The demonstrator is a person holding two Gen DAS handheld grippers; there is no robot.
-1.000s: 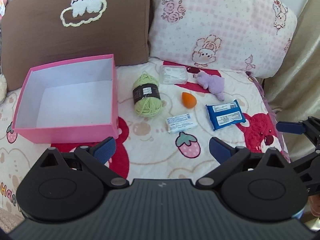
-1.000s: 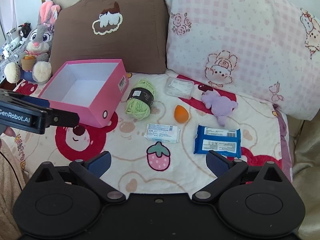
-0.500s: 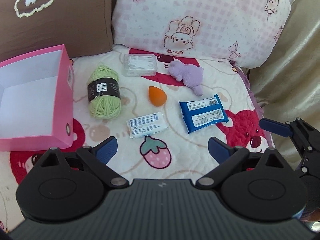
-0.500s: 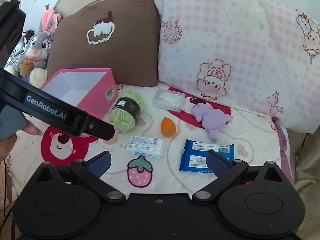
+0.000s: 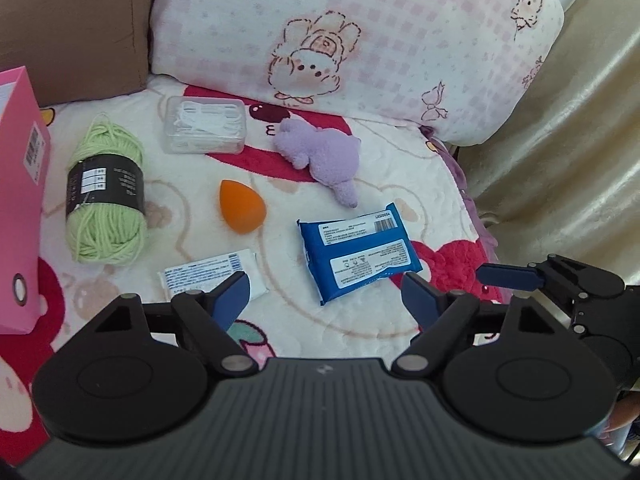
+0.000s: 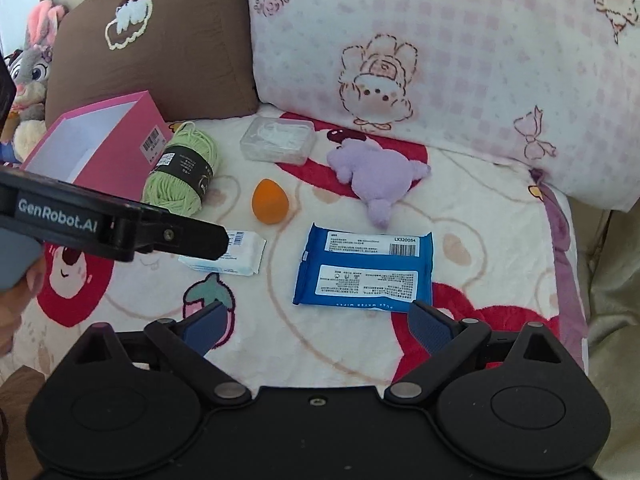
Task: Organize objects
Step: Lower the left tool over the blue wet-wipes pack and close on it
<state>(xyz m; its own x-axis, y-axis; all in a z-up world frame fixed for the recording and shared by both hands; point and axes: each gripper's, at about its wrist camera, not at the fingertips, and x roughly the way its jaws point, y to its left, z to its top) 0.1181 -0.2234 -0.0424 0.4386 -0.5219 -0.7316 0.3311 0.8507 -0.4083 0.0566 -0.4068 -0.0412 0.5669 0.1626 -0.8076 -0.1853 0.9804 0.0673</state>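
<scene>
A: Wipes pack (image 6: 365, 269), the blue one, lies flat on the blanket (image 6: 460, 200), label side up, toward the blanket's right edge and nearest both tools.

B: And the tools?

A: Both have their fingers spread wide and hold nothing. The right gripper (image 6: 316, 326) hangs just in front of the wipes pack, not touching it. The left gripper (image 5: 326, 300) hovers over the smaller white tissue pack (image 5: 212, 274), with its left finger (image 5: 230, 298) covering that pack's right end in the left wrist view; I cannot tell whether it touches.

B: What lies around the wipes?

A: Behind it, a purple plush toy (image 6: 374, 178). To the left of that, an orange sponge (image 6: 269, 201), egg-shaped, well apart from the pack. Further back sits a clear plastic box (image 6: 278, 141) with white pieces inside.

B: And the left side?

A: A green yarn ball (image 6: 182, 174) with a dark band lies beside a pink box (image 6: 102, 142), which stands open with a white inside. The yarn looks to be just beside the box wall.

B: Beyond the blanket?

A: A brown pillow (image 6: 160, 40) and a pink checked pillow (image 6: 460, 48) lean along the back edge, and a grey stuffed rabbit (image 6: 32, 72) sits at the far left.
</scene>
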